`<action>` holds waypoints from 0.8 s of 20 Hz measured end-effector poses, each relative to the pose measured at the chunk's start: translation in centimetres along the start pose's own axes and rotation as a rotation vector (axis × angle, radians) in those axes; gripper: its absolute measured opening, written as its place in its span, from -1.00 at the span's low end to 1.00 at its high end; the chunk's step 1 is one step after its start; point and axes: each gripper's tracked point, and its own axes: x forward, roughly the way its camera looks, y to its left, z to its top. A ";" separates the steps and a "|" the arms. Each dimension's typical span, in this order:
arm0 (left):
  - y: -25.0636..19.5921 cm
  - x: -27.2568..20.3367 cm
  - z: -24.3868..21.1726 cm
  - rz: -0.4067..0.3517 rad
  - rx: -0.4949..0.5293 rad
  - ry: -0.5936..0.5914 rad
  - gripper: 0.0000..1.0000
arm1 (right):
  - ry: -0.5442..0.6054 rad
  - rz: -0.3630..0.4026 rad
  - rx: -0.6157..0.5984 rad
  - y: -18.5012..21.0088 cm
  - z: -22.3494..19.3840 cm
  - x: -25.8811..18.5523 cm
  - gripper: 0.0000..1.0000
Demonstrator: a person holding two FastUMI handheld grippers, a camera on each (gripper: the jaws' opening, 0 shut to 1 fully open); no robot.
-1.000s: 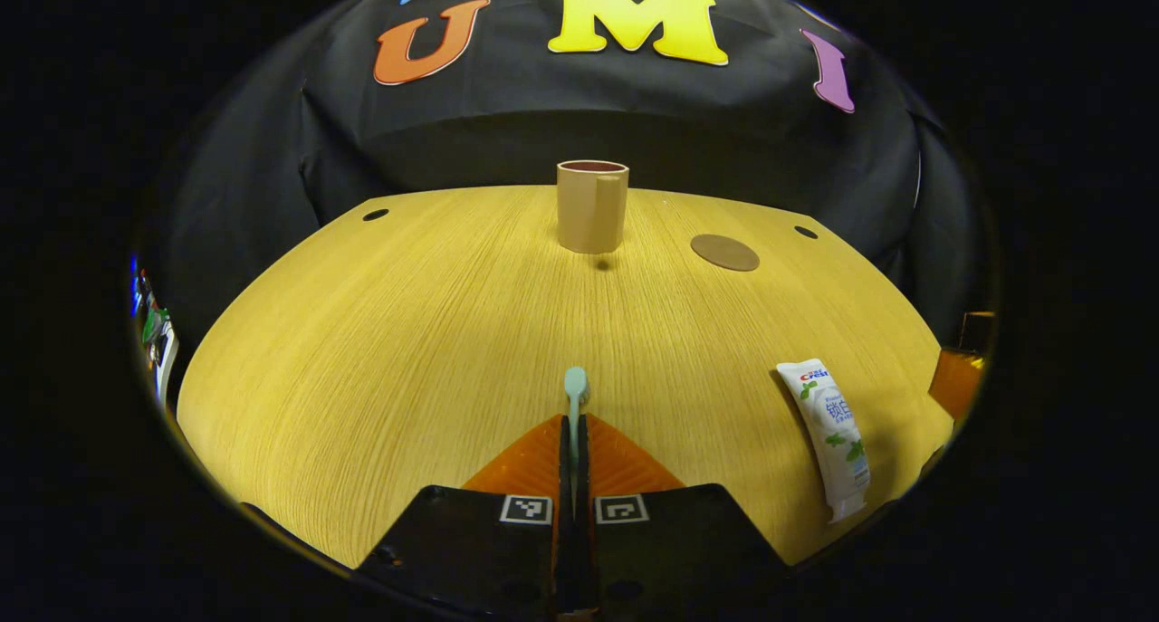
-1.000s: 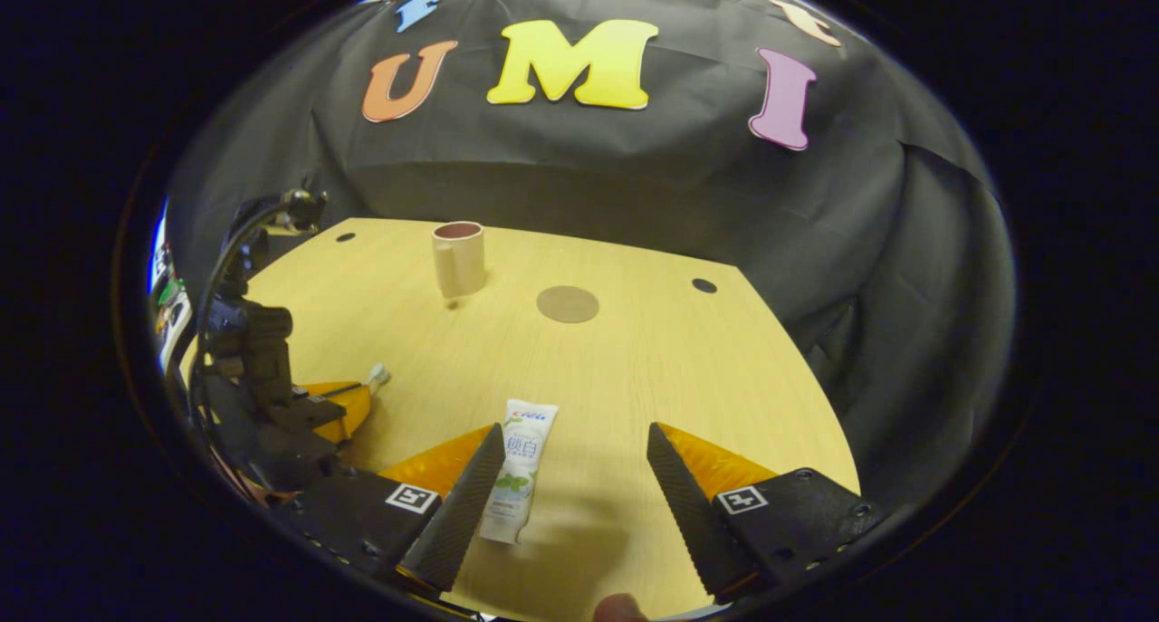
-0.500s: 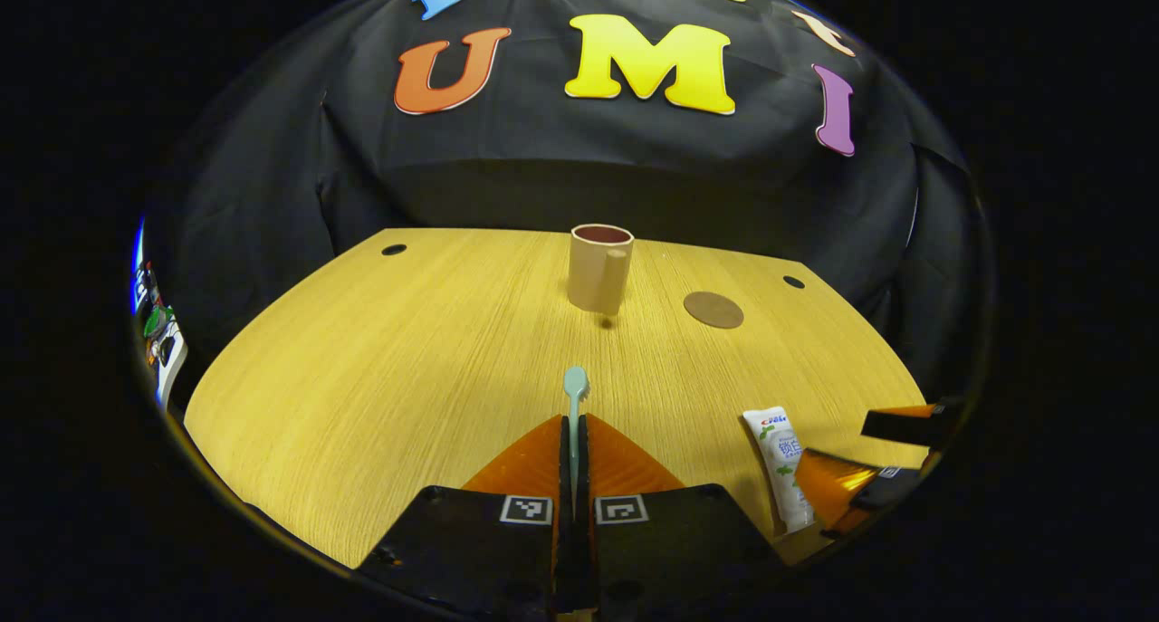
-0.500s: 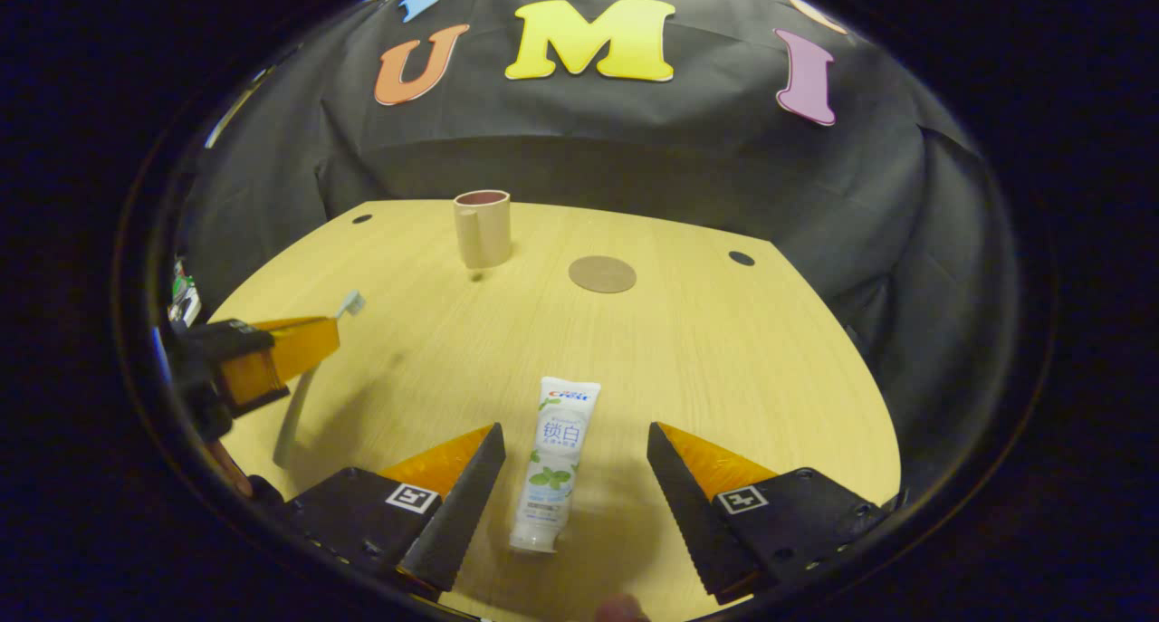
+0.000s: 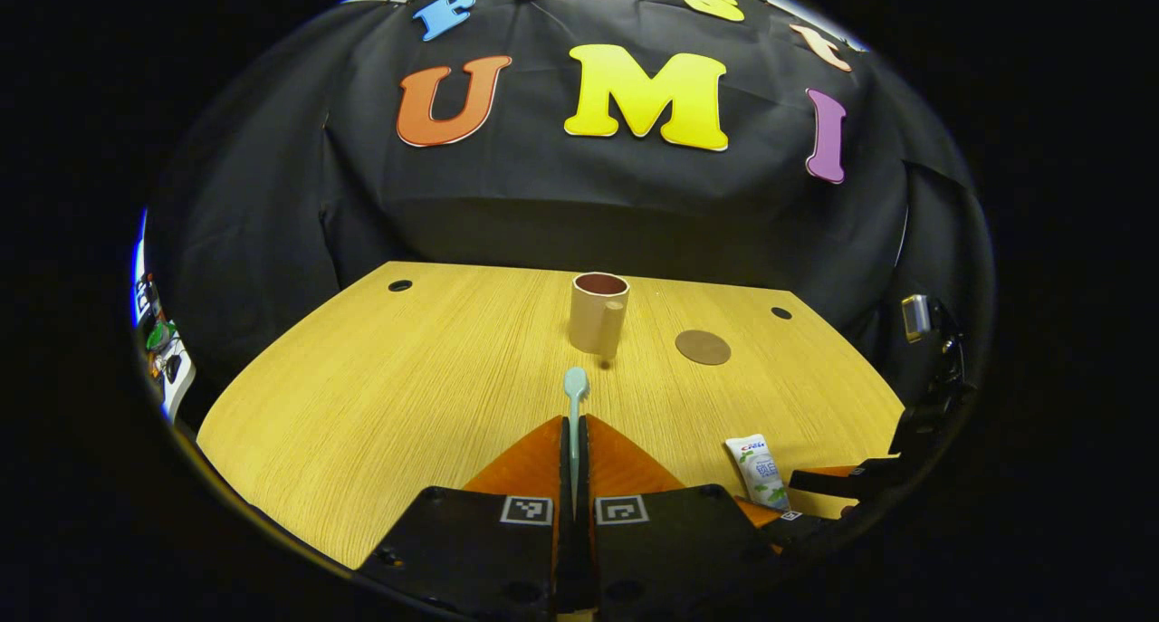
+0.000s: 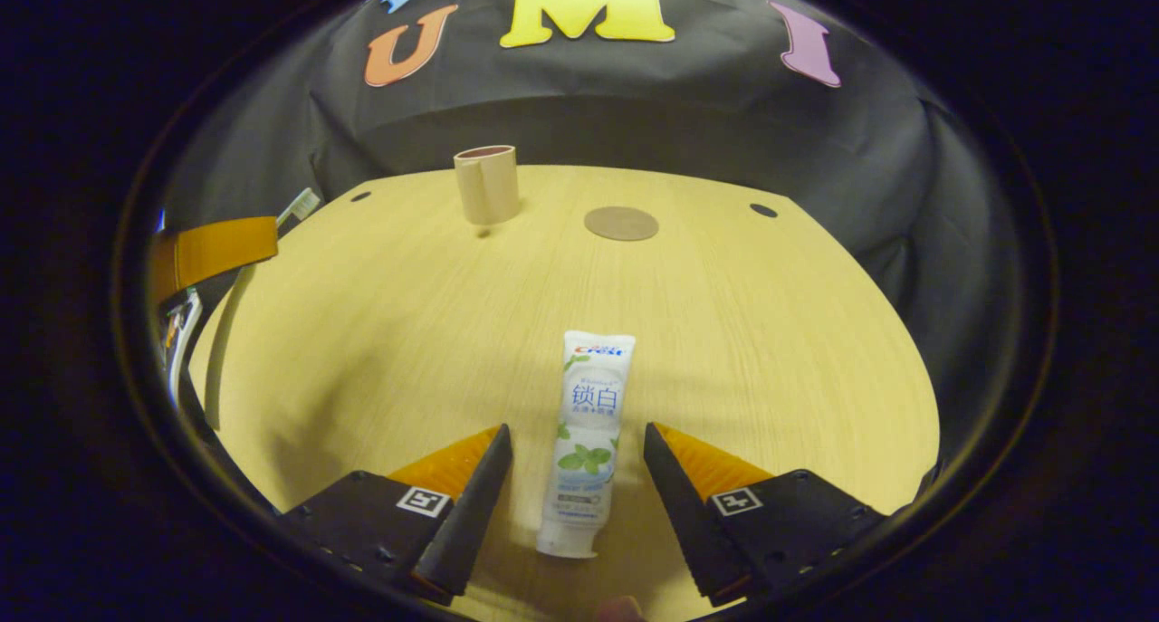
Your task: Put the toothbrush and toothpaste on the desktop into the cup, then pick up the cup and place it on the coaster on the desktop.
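Right gripper view shows the toothpaste (image 6: 587,441) lying lengthwise between the spread fingers of the right gripper (image 6: 578,450), while the left gripper (image 5: 575,432) clamps the toothbrush (image 5: 574,396).

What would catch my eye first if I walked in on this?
Probably the toothbrush pinched upright in the left gripper, pointing at the tan cup at the far side of the wooden desktop. Next, the toothpaste tube lying flat between the right gripper's open fingers, with the round coaster beside the cup.
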 end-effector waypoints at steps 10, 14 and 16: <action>-0.6 -0.3 3.0 -0.010 0.004 -0.043 -0.93 | 0.049 -0.008 0.057 -0.4 0.6 0.9 -0.46; -0.3 0.5 6.1 -0.013 0.001 -0.097 -0.94 | 0.018 0.005 0.134 -0.9 2.7 -1.1 -0.51; -0.5 1.4 8.3 -0.016 -0.007 -0.138 -0.94 | -0.015 0.018 0.138 -1.2 4.6 -2.6 -0.51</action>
